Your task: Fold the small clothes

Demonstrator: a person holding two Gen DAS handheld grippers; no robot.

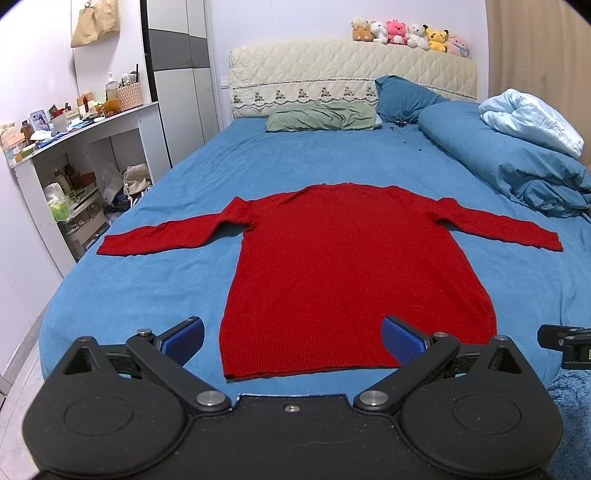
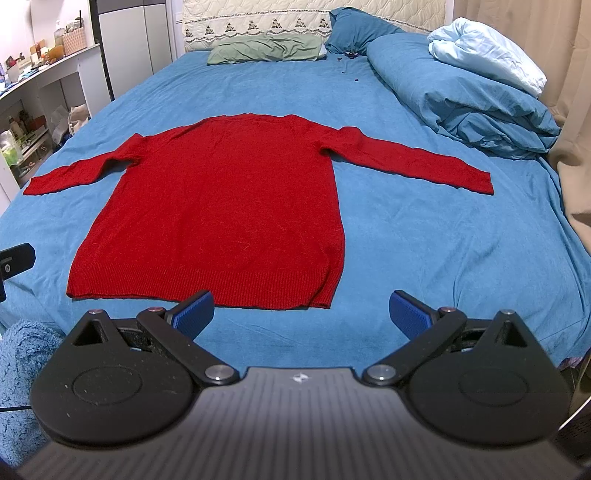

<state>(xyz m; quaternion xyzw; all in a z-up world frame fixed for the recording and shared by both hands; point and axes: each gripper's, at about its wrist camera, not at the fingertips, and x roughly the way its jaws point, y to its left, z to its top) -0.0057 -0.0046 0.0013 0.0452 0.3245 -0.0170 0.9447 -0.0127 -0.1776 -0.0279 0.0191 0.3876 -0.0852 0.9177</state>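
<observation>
Your left tongs (image 1: 291, 338) and right tongs (image 2: 301, 312) both hang spread wide with nothing between their blue pads, poised at the foot of the bed (image 1: 155, 258), just short of the hem. From the left wrist view, the left tongs' right-hand pad (image 1: 404, 341) overlaps the sweater's ribbed hem, though contact cannot be confirmed; from the right wrist view, the right tongs frame bare sheet off the hem's right corner, and the black edge of the left tongs shows at the frame's left side.

Before you stretches the blue-sheeted bed, with a rolled blue duvet (image 2: 461, 85) along its right side and a pale blue blanket (image 2: 487, 55) bunched on top of it. A red sweater (image 1: 354, 273) lies flat and unfolded across the middle of the bed, hem nearest you, neckline toward the quilted cream headboard (image 1: 351, 70), both sleeves spread outward. A green pillow (image 1: 321, 118) and a blue pillow (image 1: 402, 96) sit at the head of the bed. To your left stands a white shelf unit (image 1: 85, 147), cluttered with bottles and boxes. A row of plush toys (image 1: 410, 35) lines the top of the headboard.
</observation>
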